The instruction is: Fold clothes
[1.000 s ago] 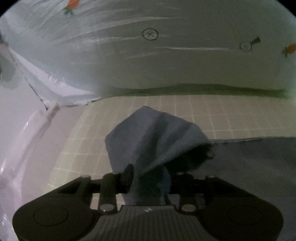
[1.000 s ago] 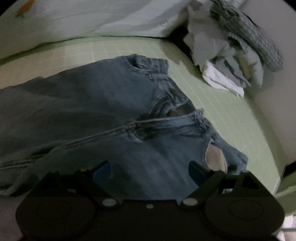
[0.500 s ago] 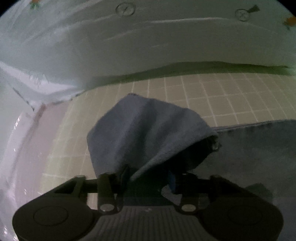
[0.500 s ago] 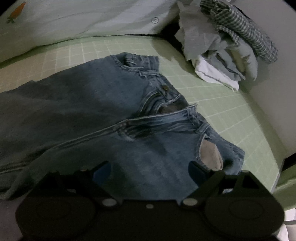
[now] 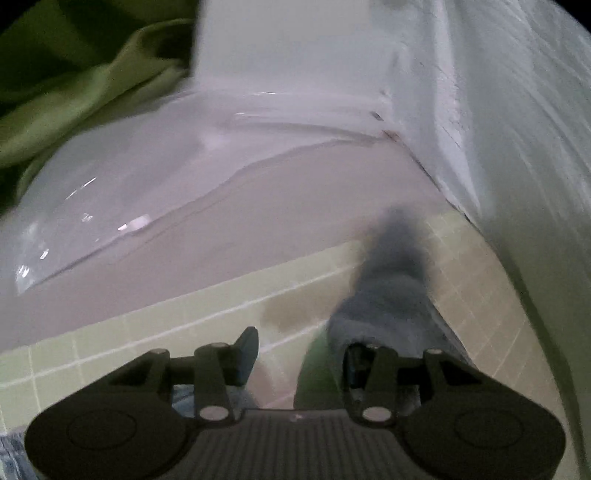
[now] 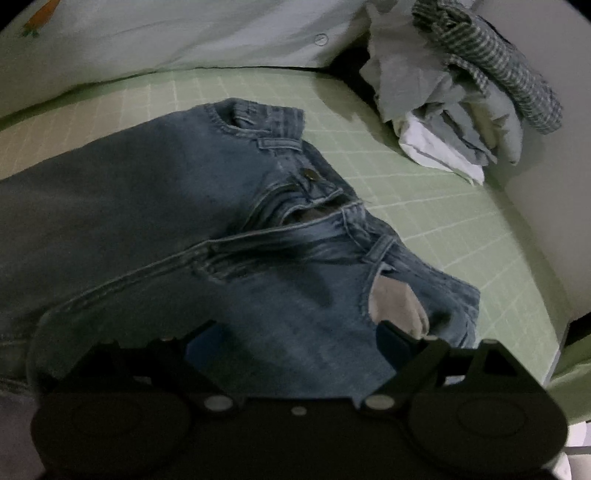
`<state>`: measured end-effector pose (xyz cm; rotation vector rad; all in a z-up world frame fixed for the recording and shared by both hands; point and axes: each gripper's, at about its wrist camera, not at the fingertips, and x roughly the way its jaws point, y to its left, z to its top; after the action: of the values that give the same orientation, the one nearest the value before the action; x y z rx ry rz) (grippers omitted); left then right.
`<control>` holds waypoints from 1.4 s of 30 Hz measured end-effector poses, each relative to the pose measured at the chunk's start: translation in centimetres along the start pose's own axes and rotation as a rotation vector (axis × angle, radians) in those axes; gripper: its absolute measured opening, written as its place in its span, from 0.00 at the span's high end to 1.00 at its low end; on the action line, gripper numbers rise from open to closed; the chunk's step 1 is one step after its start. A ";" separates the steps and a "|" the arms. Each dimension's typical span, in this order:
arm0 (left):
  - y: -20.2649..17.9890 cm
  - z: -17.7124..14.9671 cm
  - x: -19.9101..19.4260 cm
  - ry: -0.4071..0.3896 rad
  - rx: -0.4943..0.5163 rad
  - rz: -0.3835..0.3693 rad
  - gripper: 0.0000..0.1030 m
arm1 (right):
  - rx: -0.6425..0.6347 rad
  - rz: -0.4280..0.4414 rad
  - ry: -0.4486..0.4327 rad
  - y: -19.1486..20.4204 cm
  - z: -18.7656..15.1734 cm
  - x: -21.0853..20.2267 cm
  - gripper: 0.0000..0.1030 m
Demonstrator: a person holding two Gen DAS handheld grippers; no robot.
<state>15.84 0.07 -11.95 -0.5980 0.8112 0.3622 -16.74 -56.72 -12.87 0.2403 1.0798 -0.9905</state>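
Blue jeans lie spread on the green checked sheet, waistband toward the back, with a pale pocket lining turned out at the near hip. My right gripper hovers open just over the near hip and holds nothing. In the left wrist view a blurred end of a jeans leg is draped over the right fingertip. My left gripper is open, and the cloth is not pinched between its fingers.
A heap of crumpled clothes, topped by a checked garment, sits at the back right. White carrot-print bedding runs along the back. Beyond the sheet's left edge are a glossy pale surface and green cloth.
My left gripper has opened and let go of the jeans leg. It has swung left toward the sheet's edge. The right gripper has shifted only slightly over the jeans.
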 end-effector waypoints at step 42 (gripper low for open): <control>-7.3 -12.5 -10.2 0.164 0.306 0.095 0.32 | 0.088 0.375 -0.190 -9.5 10.6 8.2 0.11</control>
<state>6.04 -14.18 -8.31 -0.3060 1.0329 0.2706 -16.52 -73.08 -11.78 0.3961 0.7823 -0.7076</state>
